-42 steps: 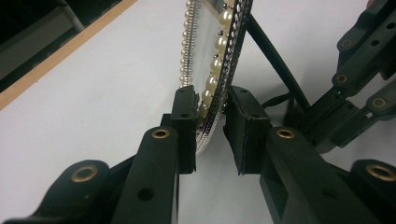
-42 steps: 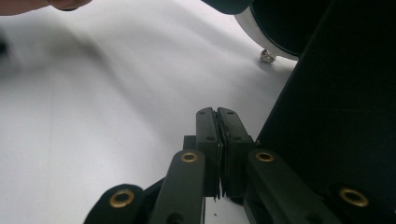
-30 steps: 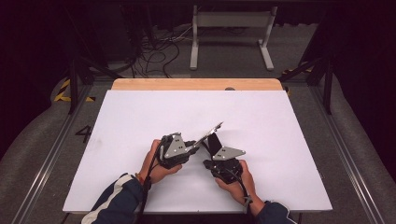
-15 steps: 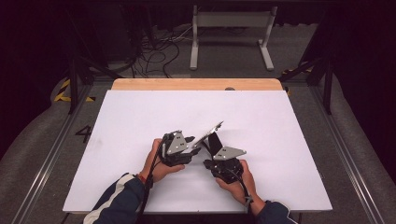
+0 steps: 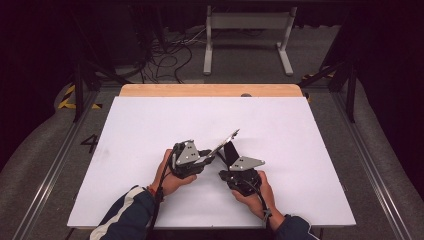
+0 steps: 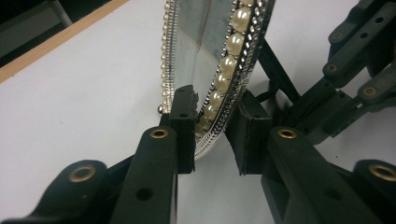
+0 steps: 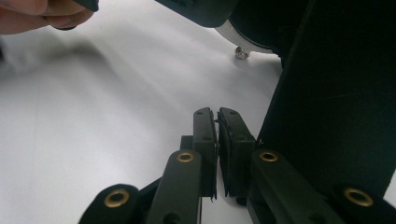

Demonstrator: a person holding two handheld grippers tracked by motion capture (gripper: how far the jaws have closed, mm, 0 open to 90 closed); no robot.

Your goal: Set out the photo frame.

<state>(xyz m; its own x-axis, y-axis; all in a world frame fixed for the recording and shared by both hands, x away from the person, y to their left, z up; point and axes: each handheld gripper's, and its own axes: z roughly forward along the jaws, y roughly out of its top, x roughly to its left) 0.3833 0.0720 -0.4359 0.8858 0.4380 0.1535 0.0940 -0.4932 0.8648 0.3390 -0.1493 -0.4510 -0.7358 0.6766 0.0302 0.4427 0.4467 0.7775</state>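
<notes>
Now both grippers meet near the front middle of the white counter, and between them stands a small framed mirror with a black back stand.

In the left gripper view the mirror rises steeply, seen almost edge-on, and its frame carries a row of pearl beads with a line of small silver studs beside it. The left gripper has its fingers on both sides of the lower frame edge. The left pad lies against the frame, the other stands just beside it; these fingers have just been opening and then closing again, with the frame between them. Whether both pads really press I cannot tell for sure, but the frame seems lightly pinched.

The right gripper has its fingers pressed together, with only something very thin between them; what it is I cannot tell. Just to their right the black stand blocks much of that view.

Around them the counter is bare white, with a wooden strip at its far edge. Beyond it, on the floor, lie dark cables, and a pale metal frame stands there.
</notes>
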